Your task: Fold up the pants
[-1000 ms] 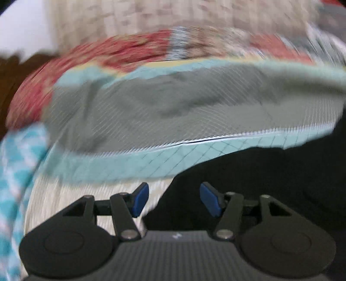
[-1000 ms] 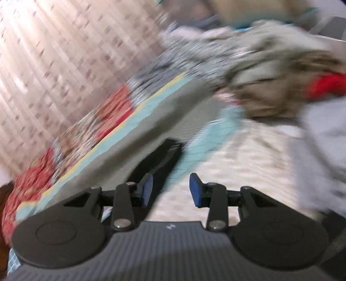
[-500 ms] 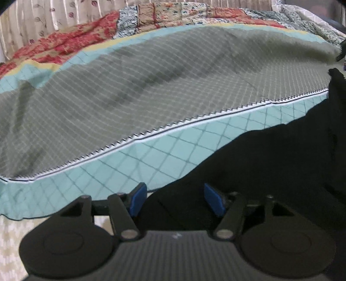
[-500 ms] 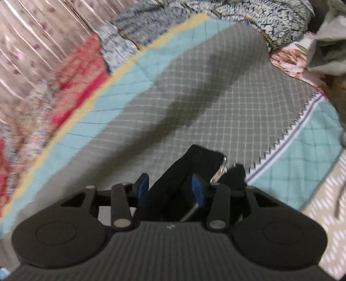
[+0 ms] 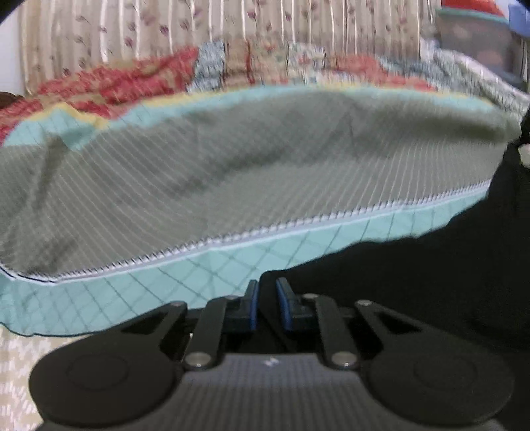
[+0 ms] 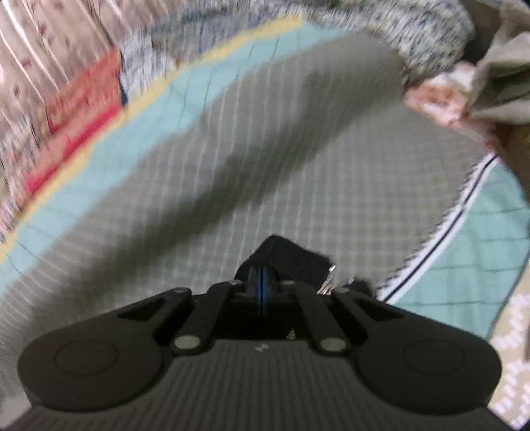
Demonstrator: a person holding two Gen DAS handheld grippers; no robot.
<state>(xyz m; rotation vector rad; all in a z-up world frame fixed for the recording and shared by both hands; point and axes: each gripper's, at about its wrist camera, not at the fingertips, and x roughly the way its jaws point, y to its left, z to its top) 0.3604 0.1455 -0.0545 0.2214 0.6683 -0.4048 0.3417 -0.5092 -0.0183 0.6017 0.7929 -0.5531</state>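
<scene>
Both the left tongs (image 5: 266,306) and right tongs (image 6: 264,285) are pinched on the black pants (image 5: 430,265), which drape limply toward 3 o'clock over the quilt (image 5: 232,185); soft and light, they're best held by the edges.

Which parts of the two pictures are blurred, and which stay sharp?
Left wrist view: the quilt and curtain are smeared sideways by motion, while the left tongs stay sharp. Right wrist view: the quilt is streaked too, the black pants soft-edged, and the right tongs crisp.
</scene>
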